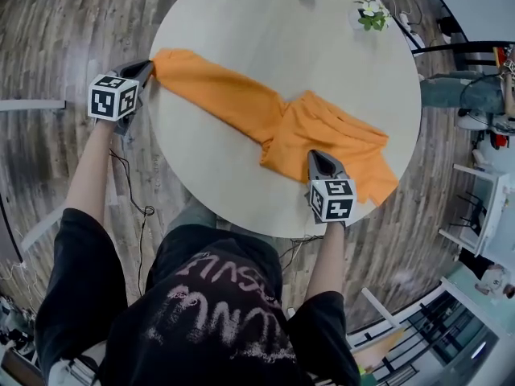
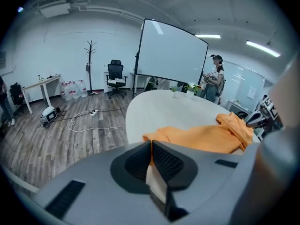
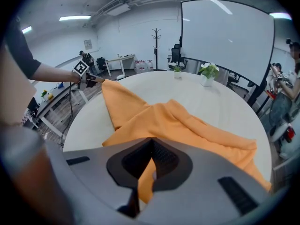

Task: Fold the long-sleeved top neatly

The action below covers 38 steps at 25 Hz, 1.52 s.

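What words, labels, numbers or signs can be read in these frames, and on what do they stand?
No text reads clearly.
Black T-shirt: pink scrawled lettering, too distorted to read.
Left marker cube, right marker cube: black-and-white square patterns, no letters.
Wall sign: too small to read.
Orange top: no print visible.

The person wears a black T-shirt (image 1: pixel 217 296) with short sleeves (image 1: pixel 76 248) and scrawled pinkish-white lettering across the front. A strip of greyish trousers (image 1: pixel 193 213) shows just beyond its far hem. The left gripper (image 1: pixel 150 67) and the right gripper (image 1: pixel 315 156) have smooth grey shells that taper to pointed tips, with black ribbed pads (image 2: pixel 166 159) inside. Each carries a white cube (image 1: pixel 113 97) printed with black square markers. A thin black cable (image 1: pixel 133 190) trails beside the left forearm.
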Motion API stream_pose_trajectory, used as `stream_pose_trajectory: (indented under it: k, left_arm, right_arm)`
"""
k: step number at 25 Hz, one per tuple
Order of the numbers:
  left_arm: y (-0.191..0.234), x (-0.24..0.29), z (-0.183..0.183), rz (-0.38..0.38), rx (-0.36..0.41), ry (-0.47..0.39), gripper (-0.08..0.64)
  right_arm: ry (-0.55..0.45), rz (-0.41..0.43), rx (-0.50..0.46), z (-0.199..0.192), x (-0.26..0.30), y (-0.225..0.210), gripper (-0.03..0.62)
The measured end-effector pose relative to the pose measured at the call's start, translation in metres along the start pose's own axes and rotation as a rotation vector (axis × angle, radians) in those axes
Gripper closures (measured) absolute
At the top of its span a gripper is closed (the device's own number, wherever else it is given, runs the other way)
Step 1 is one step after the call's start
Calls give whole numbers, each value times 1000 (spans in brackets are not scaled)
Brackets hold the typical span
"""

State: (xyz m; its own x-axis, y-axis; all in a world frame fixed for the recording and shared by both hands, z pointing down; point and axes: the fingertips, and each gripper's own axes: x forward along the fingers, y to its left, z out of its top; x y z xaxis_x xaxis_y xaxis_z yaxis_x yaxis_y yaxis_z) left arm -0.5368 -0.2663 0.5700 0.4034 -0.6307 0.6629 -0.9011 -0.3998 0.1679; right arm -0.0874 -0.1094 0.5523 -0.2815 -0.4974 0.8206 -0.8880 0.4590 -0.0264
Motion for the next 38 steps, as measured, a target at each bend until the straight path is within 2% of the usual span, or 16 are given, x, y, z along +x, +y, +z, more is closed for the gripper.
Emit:
stream_pose_trajectory:
  k: [6,14,19,23,28,32,38]
  left_arm:
    - [14,-38,-8,9,-34,-29,540]
    - [12,-59,-30,37,-94,-49,540]
    - [1,-75,-24,89,-48,-51,540]
    - [-19,-90,0,154,-24,-79,540]
    - [-79,-105,38,221,42,-107,540]
    - [-155,-105,66,244,138,-111,540]
    - [-274,-90,118,249,287,-119,540]
  right_arm:
    - [-6,8,-35,1,-5,14,588]
    - [-28,10,-62,0,-12,20,587]
    - [-53,26,-49,-14,-22,9,587]
    - [-87,32,-39,-29,-34,-14,587]
    - [-142,63,-16,-51,-56,-60,586]
    - [-184,89,-9,-70,-79,-110,587]
    - [-234,107,-58,-95,-105,-171,586]
